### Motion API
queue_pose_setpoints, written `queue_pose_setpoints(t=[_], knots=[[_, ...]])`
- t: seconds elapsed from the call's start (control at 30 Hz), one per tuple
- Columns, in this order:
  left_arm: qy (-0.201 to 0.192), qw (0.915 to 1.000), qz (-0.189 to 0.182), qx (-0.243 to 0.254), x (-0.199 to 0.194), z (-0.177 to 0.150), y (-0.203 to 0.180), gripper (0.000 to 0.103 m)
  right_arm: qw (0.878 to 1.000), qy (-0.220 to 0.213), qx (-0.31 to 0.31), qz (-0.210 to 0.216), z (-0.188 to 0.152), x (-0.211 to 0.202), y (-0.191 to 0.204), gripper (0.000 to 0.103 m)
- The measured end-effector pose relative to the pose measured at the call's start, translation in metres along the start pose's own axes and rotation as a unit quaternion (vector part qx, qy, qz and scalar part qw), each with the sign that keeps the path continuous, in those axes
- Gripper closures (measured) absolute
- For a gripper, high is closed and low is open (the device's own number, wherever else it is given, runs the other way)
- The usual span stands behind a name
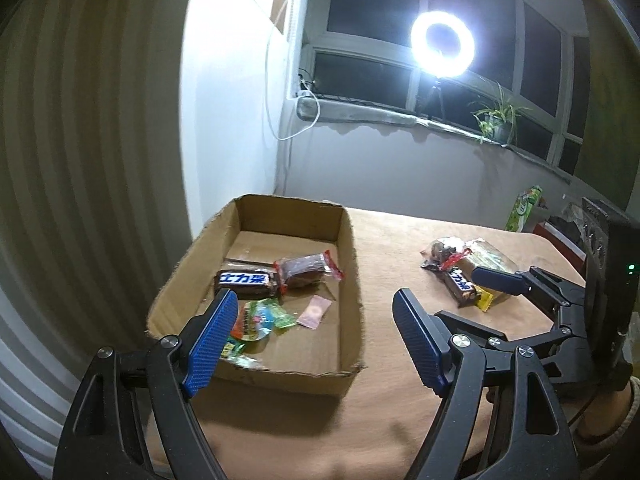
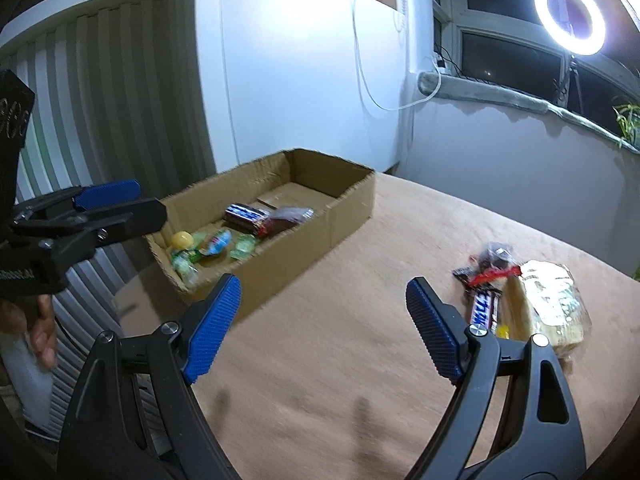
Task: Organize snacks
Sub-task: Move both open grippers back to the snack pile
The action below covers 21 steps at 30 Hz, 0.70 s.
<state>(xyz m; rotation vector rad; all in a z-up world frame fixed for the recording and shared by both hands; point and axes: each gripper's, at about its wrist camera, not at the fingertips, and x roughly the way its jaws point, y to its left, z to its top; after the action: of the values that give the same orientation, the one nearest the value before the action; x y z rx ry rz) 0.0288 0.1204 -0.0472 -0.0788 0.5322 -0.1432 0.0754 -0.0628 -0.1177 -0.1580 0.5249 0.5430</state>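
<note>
An open cardboard box point(image 1: 348, 248) point(image 2: 348, 208) stands on the tan table. It holds a Snickers bar point(image 1: 246, 280) point(image 2: 244, 214), a dark red-ended packet point(image 1: 306, 268), a pink sachet point(image 1: 315, 311) and several green sweets point(image 1: 262, 316) point(image 2: 212, 246). A loose pile lies on the table to the right: a second Snickers bar point(image 1: 460, 286) point(image 2: 484, 308), a clear-wrapped bread pack point(image 1: 490, 260) point(image 2: 552, 308) and a dark packet point(image 2: 494, 258). My left gripper point(image 1: 316, 336) is open and empty over the box's near right corner. My right gripper point(image 2: 320, 328) is open and empty, left of the pile.
A bright ring light point(image 1: 442, 44) on a tripod and a potted plant point(image 1: 496, 120) stand at the window sill. A ribbed radiator wall point(image 1: 80, 160) is at the left. A green carton point(image 1: 524, 208) stands beyond the table's far right edge.
</note>
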Motion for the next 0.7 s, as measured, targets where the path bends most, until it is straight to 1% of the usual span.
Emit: queue_pose_setpoints(t=[0.17, 0.23, 0.43, 0.6, 0.7], knots=[[0.007, 0.9998, -0.012, 0.013, 0.007, 0.002, -0.017, 0.023, 1.0, 0.013, 0.016, -0.014, -0.011, 0.002, -0.023, 0.016], [0.011, 0.9996, -0.017, 0.019, 0.011, 0.003, -0.025, 0.023, 0.999, 0.031, 0.024, -0.021, -0.016, 0.008, -0.036, 0.016], [0.027, 0.9983, -0.033, 0.039, 0.027, 0.002, -0.05, 0.023, 0.996, 0.046, 0.061, -0.039, -0.027, 0.01, -0.076, 0.016], [0.048, 0.9958, -0.055, 0.055, 0.049, 0.002, -0.075, 0.023, 0.994, 0.067, 0.08, -0.043, -0.036, 0.013, -0.105, 0.016], [0.063, 0.9937, -0.072, 0.059, 0.068, 0.002, -0.09, 0.023, 0.993, 0.076, 0.076, -0.039, -0.038, 0.014, -0.114, 0.016]])
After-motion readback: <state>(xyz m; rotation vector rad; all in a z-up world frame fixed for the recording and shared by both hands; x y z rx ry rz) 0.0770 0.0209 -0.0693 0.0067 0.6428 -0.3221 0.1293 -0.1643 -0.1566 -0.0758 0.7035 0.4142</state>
